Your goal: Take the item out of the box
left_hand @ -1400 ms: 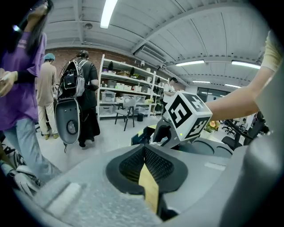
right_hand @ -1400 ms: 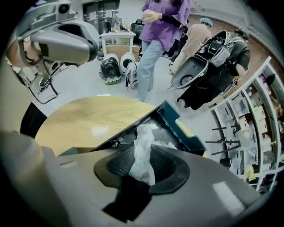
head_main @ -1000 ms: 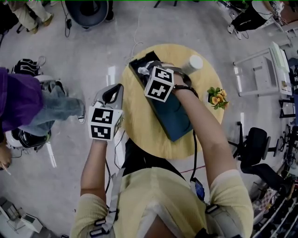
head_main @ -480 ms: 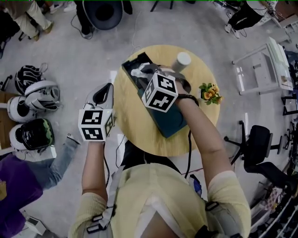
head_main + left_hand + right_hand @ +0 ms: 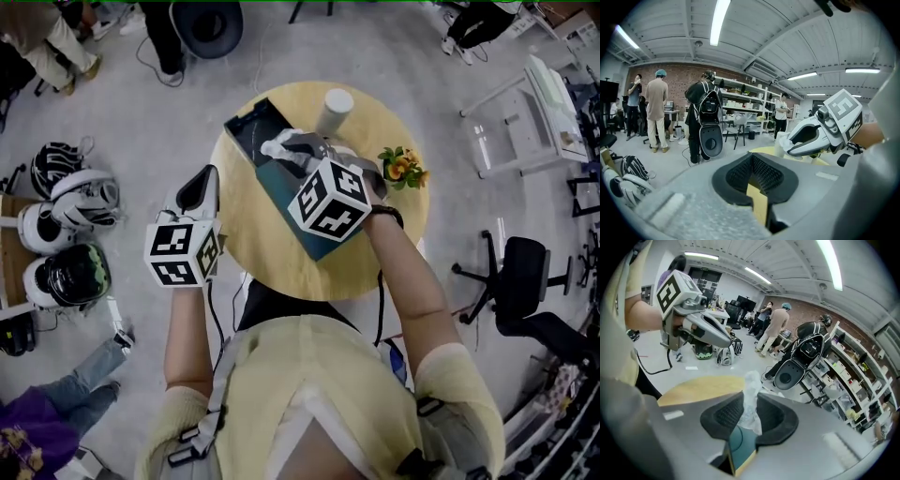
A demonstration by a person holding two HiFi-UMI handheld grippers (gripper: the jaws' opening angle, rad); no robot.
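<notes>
- The left claw (image 5: 201, 180) is held out ahead of the body on a nearly straight, bare left forearm (image 5: 187, 323); its jaws are together with nothing between them
- The right claw (image 5: 286, 148) is stretched farther forward and angled toward the left side; its jaws are clamped on a crumpled white sheet (image 5: 751, 397)
- The right forearm (image 5: 405, 281) is bare, with a dark band (image 5: 386, 214) at the wrist
- The two claws are well apart

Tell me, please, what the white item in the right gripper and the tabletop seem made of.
White item: thin plastic film or tissue, judging by its limp, crinkled, slightly translucent folds. Tabletop: light wood or wood-look laminate, with a smooth, evenly tan surface.
</notes>
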